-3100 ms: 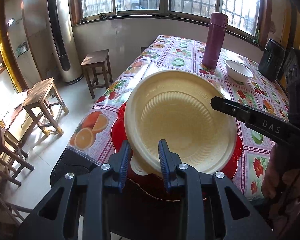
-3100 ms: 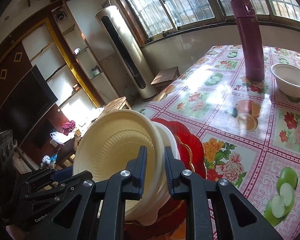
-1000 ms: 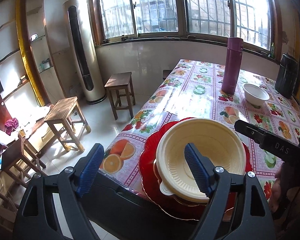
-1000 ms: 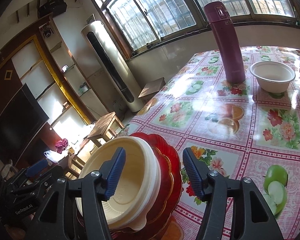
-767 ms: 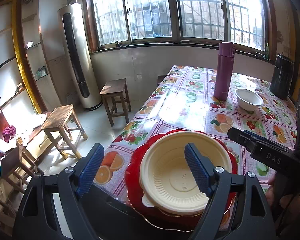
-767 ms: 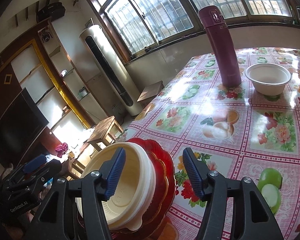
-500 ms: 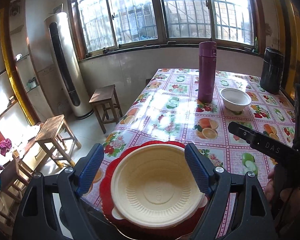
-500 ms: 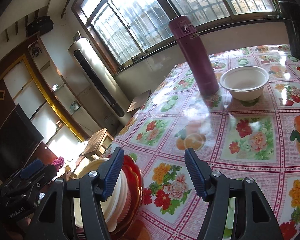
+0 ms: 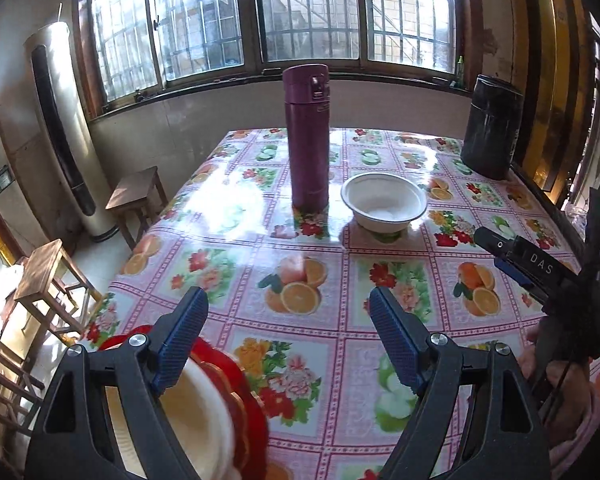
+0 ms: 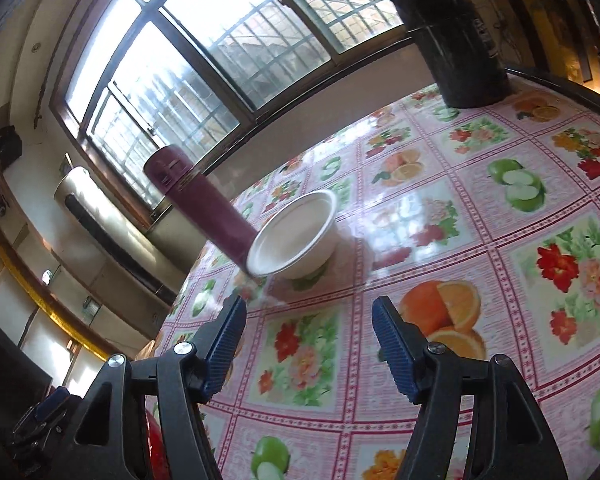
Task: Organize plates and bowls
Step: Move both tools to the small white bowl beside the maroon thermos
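Barred windows [image 9: 312, 20] run along the far wall, and below them a table [image 9: 236, 208] wears a glossy cloth printed with fruit and flowers. One white bowl [image 9: 384, 203] sits upright on it, mouth up, past the middle of the cloth, just right of one tall purple flask [image 9: 307, 136] that stands with its long axis vertical. In my right view the same bowl [image 10: 294, 236] lies ahead of the jaws, close beside the flask [image 10: 204, 208]; whether they touch I cannot tell. One black canister [image 9: 490, 128] stands upright near the far right corner, well apart from the bowl. At the near left edge of the table lies one red plate [image 9: 248, 392] with scalloped rim, and a cream bowl [image 9: 196, 412] rests in it, mouth up; blur and my own frame hide how many pieces are nested there. My left gripper [image 9: 288, 332] hangs above the near part of the cloth with jaws spread wide, nothing between them, its left finger over the plate's rim. My right gripper [image 10: 308, 344] is likewise spread wide and empty, pointing toward the white bowl. It also shows at the right side of the left view [image 9: 512, 260]. Two wooden stools [image 9: 138, 192] stand on the floor to the left, beside a tall air conditioner [image 9: 60, 132].
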A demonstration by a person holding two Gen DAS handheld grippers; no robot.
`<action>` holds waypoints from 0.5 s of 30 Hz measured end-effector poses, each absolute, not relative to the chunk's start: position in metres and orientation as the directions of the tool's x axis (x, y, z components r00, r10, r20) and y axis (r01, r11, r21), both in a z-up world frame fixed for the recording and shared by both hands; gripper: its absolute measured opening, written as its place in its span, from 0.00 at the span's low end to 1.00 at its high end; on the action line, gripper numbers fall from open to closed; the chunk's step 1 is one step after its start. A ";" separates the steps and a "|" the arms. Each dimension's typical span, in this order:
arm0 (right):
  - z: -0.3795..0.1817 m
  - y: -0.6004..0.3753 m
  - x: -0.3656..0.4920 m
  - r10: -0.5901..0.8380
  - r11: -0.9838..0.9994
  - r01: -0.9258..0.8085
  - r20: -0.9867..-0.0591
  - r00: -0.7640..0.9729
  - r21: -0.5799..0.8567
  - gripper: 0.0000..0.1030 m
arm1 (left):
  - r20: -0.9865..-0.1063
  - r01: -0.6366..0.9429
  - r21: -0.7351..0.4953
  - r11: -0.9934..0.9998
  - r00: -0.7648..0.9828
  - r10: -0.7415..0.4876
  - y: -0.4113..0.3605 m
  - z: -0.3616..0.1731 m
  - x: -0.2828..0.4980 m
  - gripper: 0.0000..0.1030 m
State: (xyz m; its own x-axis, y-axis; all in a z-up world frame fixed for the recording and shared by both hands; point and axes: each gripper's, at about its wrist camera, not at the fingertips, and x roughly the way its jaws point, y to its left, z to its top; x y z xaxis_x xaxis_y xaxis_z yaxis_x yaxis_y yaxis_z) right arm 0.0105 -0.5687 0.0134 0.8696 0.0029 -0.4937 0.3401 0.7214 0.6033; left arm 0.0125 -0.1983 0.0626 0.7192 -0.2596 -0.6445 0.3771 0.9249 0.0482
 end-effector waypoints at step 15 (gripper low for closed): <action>-0.011 -0.618 0.010 -0.023 0.622 0.416 -0.515 0.857 0.663 0.66 | -0.716 0.213 -0.145 0.966 0.652 -0.251 -0.274 0.031 0.128 0.81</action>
State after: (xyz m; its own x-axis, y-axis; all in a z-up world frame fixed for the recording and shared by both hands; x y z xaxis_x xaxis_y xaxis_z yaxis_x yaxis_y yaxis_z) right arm 0.0102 -0.6183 -0.0112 0.8567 -0.0228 -0.5154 0.4156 0.6224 0.6633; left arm 0.1277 -0.2738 0.0310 0.6515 -0.2508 -0.7160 0.2128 0.9663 -0.1449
